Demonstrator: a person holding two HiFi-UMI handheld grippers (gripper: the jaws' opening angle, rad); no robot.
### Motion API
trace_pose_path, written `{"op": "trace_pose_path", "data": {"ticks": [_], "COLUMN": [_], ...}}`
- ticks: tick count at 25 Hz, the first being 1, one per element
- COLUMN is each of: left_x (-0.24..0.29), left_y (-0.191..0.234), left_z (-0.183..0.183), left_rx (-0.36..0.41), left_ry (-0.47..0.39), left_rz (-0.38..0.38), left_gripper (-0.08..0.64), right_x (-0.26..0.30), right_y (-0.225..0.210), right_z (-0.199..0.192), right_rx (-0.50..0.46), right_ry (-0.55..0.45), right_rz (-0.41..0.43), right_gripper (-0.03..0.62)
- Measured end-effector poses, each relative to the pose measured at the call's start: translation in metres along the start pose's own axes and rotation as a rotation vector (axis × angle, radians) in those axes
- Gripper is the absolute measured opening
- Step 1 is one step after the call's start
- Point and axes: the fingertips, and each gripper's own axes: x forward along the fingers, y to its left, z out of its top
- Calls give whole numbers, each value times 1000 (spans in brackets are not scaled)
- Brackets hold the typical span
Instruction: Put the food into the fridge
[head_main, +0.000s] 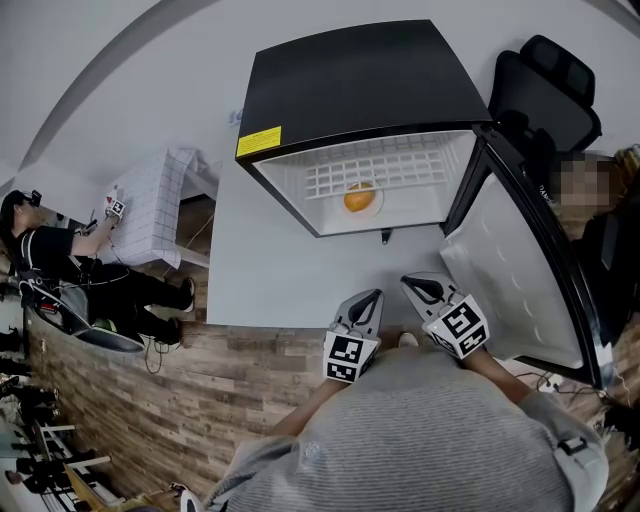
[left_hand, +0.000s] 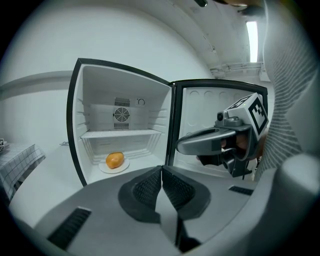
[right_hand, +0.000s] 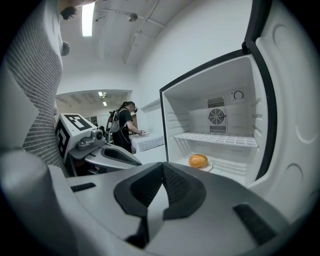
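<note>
A small black fridge (head_main: 350, 70) stands open with its door (head_main: 520, 270) swung to the right. Inside, on the bottom floor, an orange piece of food (head_main: 359, 198) lies on a white plate (left_hand: 114, 165); the food (left_hand: 115, 159) also shows in the left gripper view, and the food (right_hand: 198, 160) in the right gripper view. A white wire shelf (left_hand: 120, 133) sits above it. My left gripper (head_main: 368, 301) and right gripper (head_main: 418, 287) hover side by side in front of the fridge, well short of it. Both are shut with nothing between the jaws.
A person (head_main: 60, 265) stands far off on the left by a table with a checked cloth (head_main: 150, 205). A black office chair (head_main: 545, 85) stands behind the fridge door. The fridge rests on a pale floor (head_main: 260, 260) that borders wood planks (head_main: 150, 400).
</note>
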Motion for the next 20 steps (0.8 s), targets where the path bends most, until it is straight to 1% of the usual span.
{"op": "trace_pose_path", "data": {"ticks": [4,20], "left_x": [-1,-1], "left_y": [1,-1], "left_z": [-1,-5], "left_rx": [-3,-12], "left_ry": [3,16], "left_rz": [4,-1], "left_gripper": [16,16], "right_x": [0,0], "right_y": [-1,2], "right_z": [0,-1], "right_rx": [13,14], "right_ry": [-1,4], "right_rz": [-1,7], "right_gripper": [11,11]}}
